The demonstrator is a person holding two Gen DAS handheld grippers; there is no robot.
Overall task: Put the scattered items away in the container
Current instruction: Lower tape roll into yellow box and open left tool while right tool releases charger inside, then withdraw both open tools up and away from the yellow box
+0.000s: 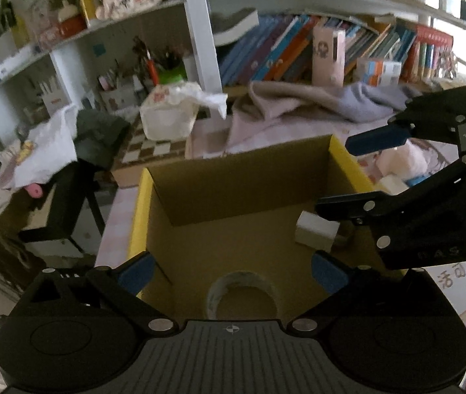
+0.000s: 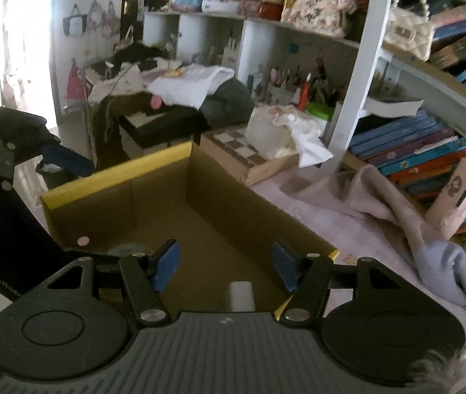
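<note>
On the pink checked tabletop (image 2: 348,226), your cardboard box (image 1: 233,184) holds a tape roll (image 1: 243,292) and small white box (image 1: 315,231); your left gripper (image 1: 233,272) and right gripper (image 2: 226,264) hang empty, fingers apart.

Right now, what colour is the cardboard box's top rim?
Yellow rim on the brown cardboard box; left wrist view shows it best.

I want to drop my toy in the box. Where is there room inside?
The cardboard box floor is mostly bare: the far end by the back wall and the left side. It is crowded near the tape roll and the small white box on the right.
</note>
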